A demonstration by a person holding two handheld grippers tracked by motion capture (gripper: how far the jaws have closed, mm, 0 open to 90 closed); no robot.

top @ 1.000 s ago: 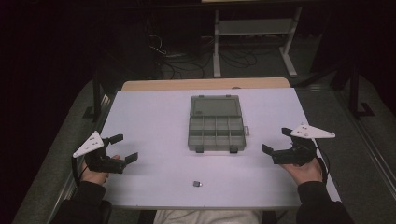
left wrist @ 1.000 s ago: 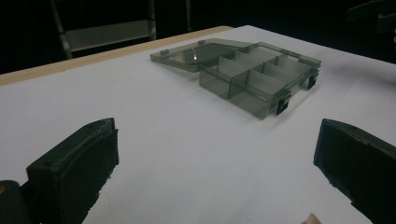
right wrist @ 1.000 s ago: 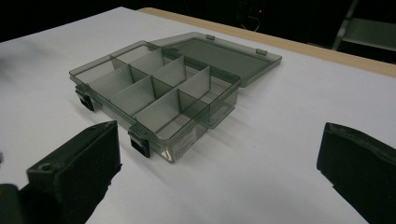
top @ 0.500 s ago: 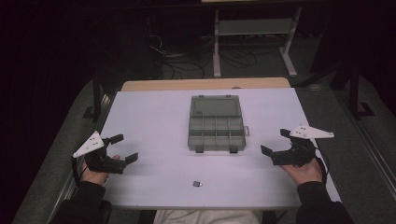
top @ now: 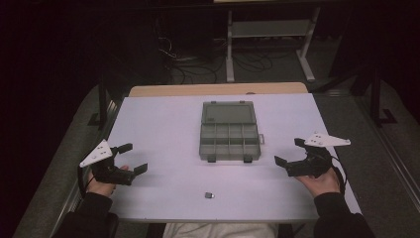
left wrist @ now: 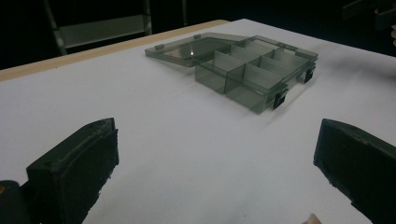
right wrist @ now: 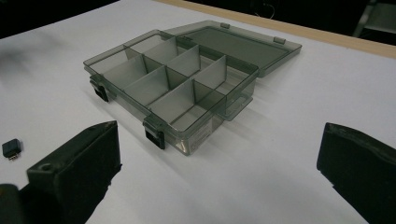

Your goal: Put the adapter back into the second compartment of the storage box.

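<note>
Both grippers sit low at the near side of the table (top: pixel 163 119), one by each side edge, jaws spread wide with nothing between them. Left gripper (top: pixel 130 157) is held in a hand (top: pixel 101 186) near the left edge, its grey plate on top and its jaws aimed inward across the white top. Right gripper (top: pixel 290 151) is held in a hand (top: pixel 322 182) near the right edge, likewise plate up, jaws aimed inward toward the middle. Neither touches anything on the table.

Between them, toward the middle of the table and a little nearer the far edge, lies the box (top: pixel 229 131), smoky clear plastic, open. Its lid is folded flat onto the table on the far side, and the tray with its dividers faces up on the near side. Two dark latches hang from the tray's near wall, and a small tab sticks out of its right wall. In the right gripper view the box (right wrist: pixel 180 86) lies just ahead of the jaws, and the compartments look bare. In the left gripper view the box (left wrist: pixel 243 65) lies farther off, ahead and to the right.

Near the table's near edge, in front of the box and well apart from it, lies a small dark part (top: pixel 210 195); the right gripper view has the part (right wrist: pixel 11 148) at its left edge, beside the left jaw.
</note>
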